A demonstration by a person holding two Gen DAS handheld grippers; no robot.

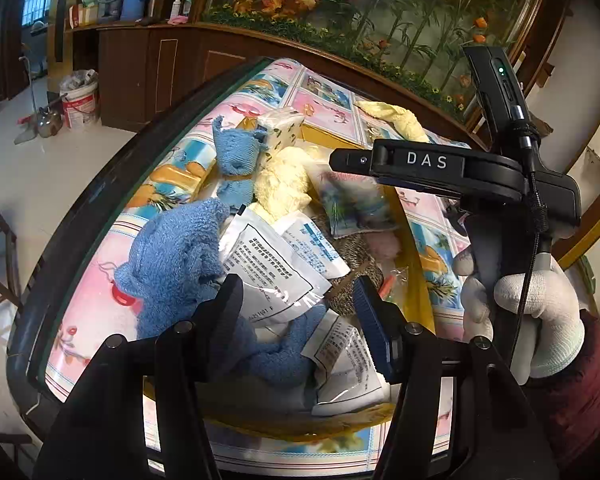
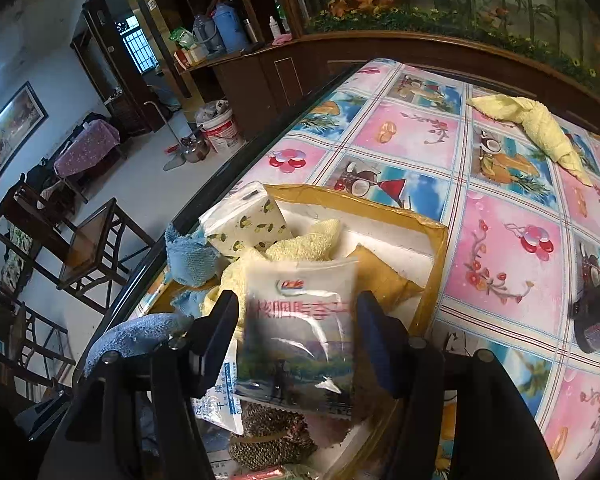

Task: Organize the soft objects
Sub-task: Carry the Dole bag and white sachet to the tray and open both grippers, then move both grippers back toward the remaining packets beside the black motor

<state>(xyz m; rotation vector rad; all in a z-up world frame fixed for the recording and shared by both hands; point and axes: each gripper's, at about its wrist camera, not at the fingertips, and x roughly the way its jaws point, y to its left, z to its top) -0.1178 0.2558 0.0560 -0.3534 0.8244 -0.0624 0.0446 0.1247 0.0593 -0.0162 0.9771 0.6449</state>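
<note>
Standing upright lengthwise, the glossy printed snack pouch sits between the right gripper's spread jaws; the left gripper's jaws gape over white sachets.

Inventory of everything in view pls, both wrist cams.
box: 1, white with yellow tape, on the table
table: 1, pink-blue picture cloth
blue towels: at least 2, on the box's left side
yellow towels: 2, one in the box, one on the far table
tissue pack: 1, white with olive print, box's far corner
white printed packets: at least 3, in the box
snack pouch: 1, landscape print, between the right fingers, grip unclear
brown knit item: 1, in the box
left gripper: black, open above the packets
right gripper: black
gloved hand: white glove, holds the right gripper
</note>
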